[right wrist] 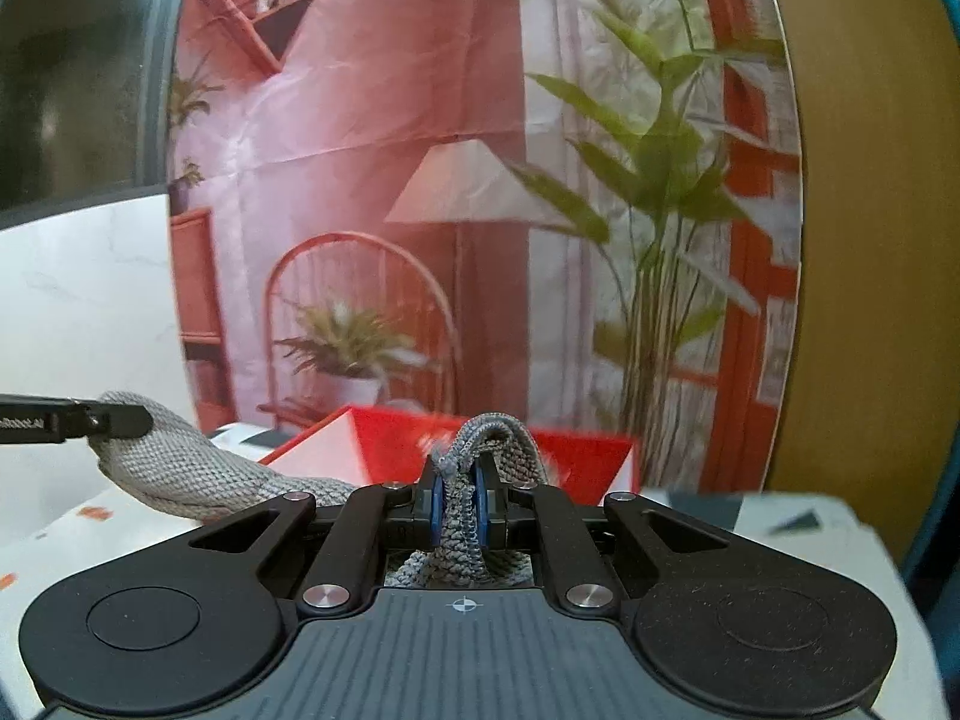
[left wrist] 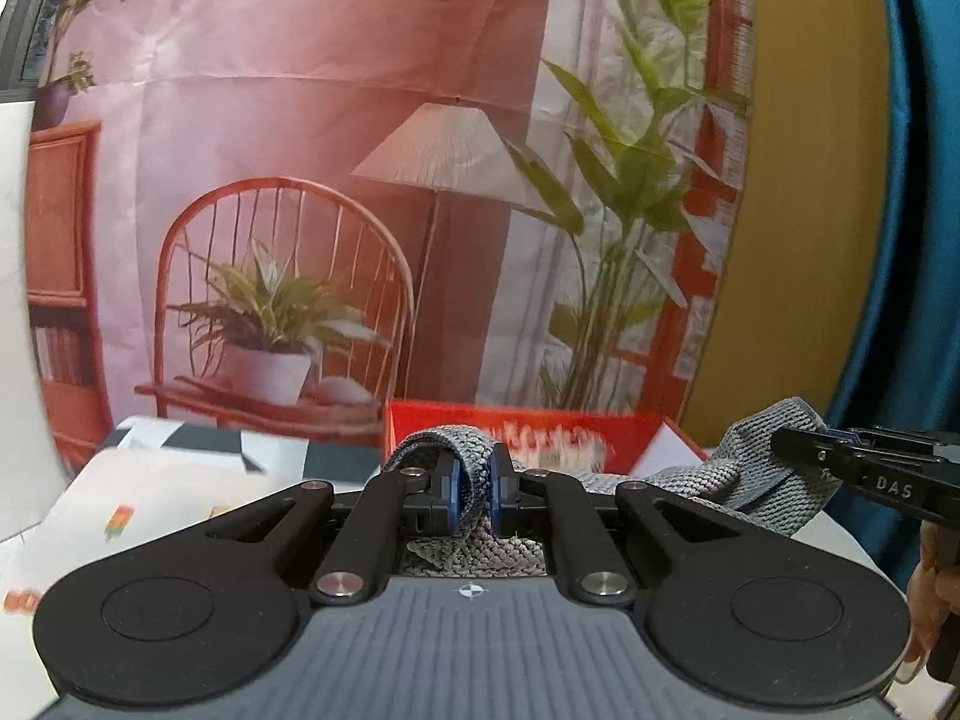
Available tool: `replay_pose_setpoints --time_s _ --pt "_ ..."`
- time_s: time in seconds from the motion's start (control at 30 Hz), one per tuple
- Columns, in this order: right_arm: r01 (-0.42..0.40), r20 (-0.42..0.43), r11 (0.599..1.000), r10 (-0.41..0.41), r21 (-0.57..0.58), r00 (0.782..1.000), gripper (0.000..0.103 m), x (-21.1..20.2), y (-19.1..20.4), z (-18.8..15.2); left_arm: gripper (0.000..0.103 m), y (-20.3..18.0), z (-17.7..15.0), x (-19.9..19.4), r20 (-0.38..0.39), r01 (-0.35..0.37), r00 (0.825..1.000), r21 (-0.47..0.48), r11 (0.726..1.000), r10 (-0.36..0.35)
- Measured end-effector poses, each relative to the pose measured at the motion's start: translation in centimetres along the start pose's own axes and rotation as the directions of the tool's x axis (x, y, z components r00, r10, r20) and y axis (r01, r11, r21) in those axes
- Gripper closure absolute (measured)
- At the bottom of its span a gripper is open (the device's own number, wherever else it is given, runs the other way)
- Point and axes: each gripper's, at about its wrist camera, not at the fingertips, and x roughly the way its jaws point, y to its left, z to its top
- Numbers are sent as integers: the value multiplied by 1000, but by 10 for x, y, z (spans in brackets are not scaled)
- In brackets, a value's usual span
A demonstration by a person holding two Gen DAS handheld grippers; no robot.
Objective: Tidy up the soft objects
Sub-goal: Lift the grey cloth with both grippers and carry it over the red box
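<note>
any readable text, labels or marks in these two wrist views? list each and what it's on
"DAS": white letters on the side of the right claw, seen in the left wrist view.
"Robot.ai" (start cut off by the frame edge): white print on the side of the left claw, seen in the right wrist view.
White lettering on the red box: blurred, unreadable.
Small coloured prints on the white table cover: too small to read.
</note>
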Motion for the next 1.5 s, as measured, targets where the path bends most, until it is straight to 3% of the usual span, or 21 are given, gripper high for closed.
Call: replay_pose_setpoints --time_s 0.23,0.5,0.83,1.17,1.2,1.23,1.3,1.37,1.5 --pt "81 -38 997 -81 -8 996 94 67 -22 26 93 -10 21 62 -64 -32 997 50 998 36" --pt "114 -144 993 -115 -15 983 94 113 -40 6 93 -9 1 113 -209 -31 977 74 997 46" --pt "79 -260 996 -69 27 963 93 131 -43 -26 93 -4 -23 130 -343 -5 939 61 998 25" --pt "74 -284 997 -63 31 957 93 129 -38 -29 90 -8 -20 127 -351 -5 936 83 997 34" --pt "76 -287 997 -65 29 956 92 129 -37 -29 84 -9 -18 125 -348 -1 937 81 997 29" --pt "84 -289 996 -74 22 955 92 128 -36 -30 71 -8 -16 124 -344 3 939 79 997 24" --pt "105 -291 994 -96 15 952 81 126 -34 -30 48 -10 -12 116 -324 9 946 80 997 18" --pt "115 -280 993 -107 12 954 75 120 -32 -29 42 -12 -9 107 -296 10 955 94 996 19" --pt "122 -248 993 -118 2 962 38 103 -25 -26 16 -17 -3 90 -264 8 964 102 995 20"
